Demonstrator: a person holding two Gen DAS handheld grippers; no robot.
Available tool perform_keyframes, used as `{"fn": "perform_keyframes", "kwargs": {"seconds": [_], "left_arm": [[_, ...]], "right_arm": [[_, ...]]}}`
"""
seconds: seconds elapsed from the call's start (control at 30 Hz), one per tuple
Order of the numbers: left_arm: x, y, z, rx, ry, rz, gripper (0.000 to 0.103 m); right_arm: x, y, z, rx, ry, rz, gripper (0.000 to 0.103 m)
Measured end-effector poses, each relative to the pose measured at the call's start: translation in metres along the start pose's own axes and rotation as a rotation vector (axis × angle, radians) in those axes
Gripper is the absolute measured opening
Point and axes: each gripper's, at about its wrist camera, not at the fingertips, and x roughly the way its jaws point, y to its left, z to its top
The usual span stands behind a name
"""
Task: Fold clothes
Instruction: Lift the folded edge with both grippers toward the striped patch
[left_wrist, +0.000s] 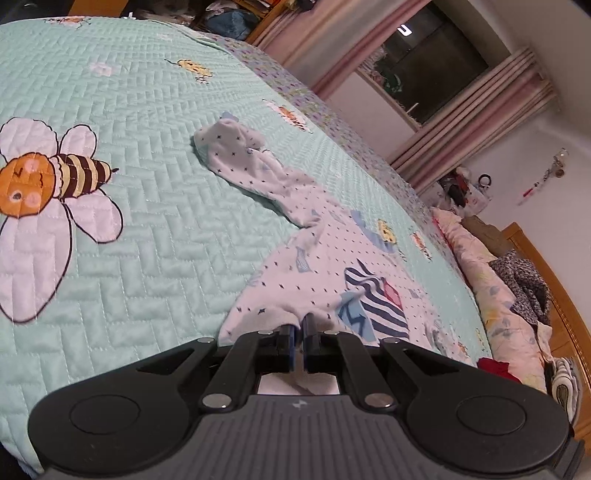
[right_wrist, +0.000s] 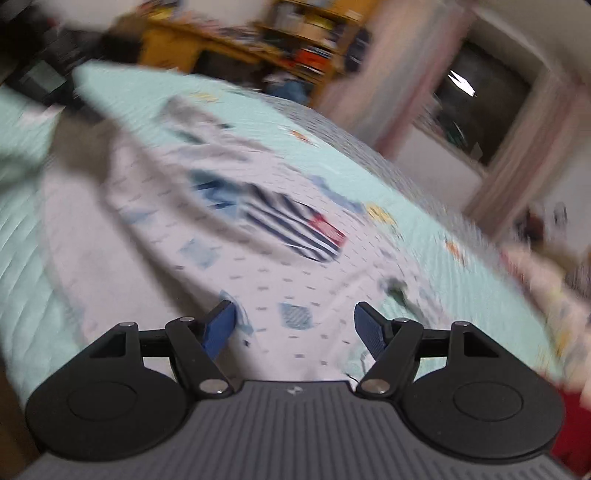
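From the left wrist view we see sharply what the right one only smears: the white, dark-speckled child's garment with a navy-striped patch (left_wrist: 314, 258) lies on the mint-green quilted bedspread printed with bees and flowers (left_wrist: 147, 258), one sleeve trailing away from us towards the bed's far side. Here we also make out the pink curtains around a dark window (left_wrist: 436, 74) and the floral pillow at the wooden headboard (left_wrist: 491, 295).

The right wrist view is blurred, yet it shows the garment's broad body spread below us and a dark shape at upper left that we cannot identify.

Our left gripper (left_wrist: 300, 325) tilts downward, its jaws pressed together on the garment's near edge, cloth bunched between the pads. Our right gripper (right_wrist: 294, 328) also tilts downward over the fabric, its blue pads spread wide with nothing between them.

The garment's long axis runs from our left gripper up and leftwards, out along the sleeve.
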Motion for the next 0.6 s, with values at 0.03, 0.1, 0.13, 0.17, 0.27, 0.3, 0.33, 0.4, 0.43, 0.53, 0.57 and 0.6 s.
{"fn": "perform_keyframes", "kwargs": {"seconds": [0.03,0.1,0.13,0.17,0.27,0.3,0.33,0.4,0.43,0.53,0.57,0.6], "left_arm": [[0.004,0.0,0.002,-0.003,0.005,0.013,0.003],[0.013,0.001,0.005,-0.002,0.023,0.036,0.003],[0.018,0.002,0.006,-0.001,0.037,0.046,0.003],[0.025,0.002,0.006,0.005,0.053,0.055,0.004],[0.039,-0.002,0.001,0.041,0.079,0.085,0.004],[0.043,-0.003,0.0,0.054,0.088,0.094,0.005],[0.044,-0.005,-0.002,0.071,0.091,0.101,0.005],[0.046,-0.008,-0.006,0.106,0.099,0.113,0.005],[0.045,-0.009,-0.008,0.121,0.099,0.109,0.005],[0.037,-0.01,-0.011,0.148,0.094,0.107,0.007],[0.034,-0.01,-0.012,0.153,0.091,0.107,0.007],[0.031,-0.008,-0.013,0.145,0.091,0.106,0.007]], "right_arm": [[0.004,-0.012,0.0,0.072,0.006,0.012,0.073],[0.013,-0.035,-0.004,0.23,0.03,0.069,0.073],[0.018,-0.045,-0.007,0.307,0.048,0.1,0.073],[0.023,-0.051,-0.01,0.354,0.071,0.103,0.073],[0.037,-0.052,-0.02,0.337,0.131,0.041,0.073],[0.04,-0.051,-0.021,0.337,0.133,0.035,0.075],[0.039,-0.05,-0.023,0.341,0.127,0.032,0.076],[0.033,-0.046,-0.024,0.32,0.119,0.018,0.076],[0.028,-0.045,-0.023,0.304,0.115,0.002,0.076],[0.006,-0.042,-0.018,0.275,0.069,-0.038,0.076],[-0.005,-0.04,-0.017,0.262,0.048,-0.047,0.076],[-0.015,-0.037,-0.015,0.241,0.029,-0.049,0.076]]}}
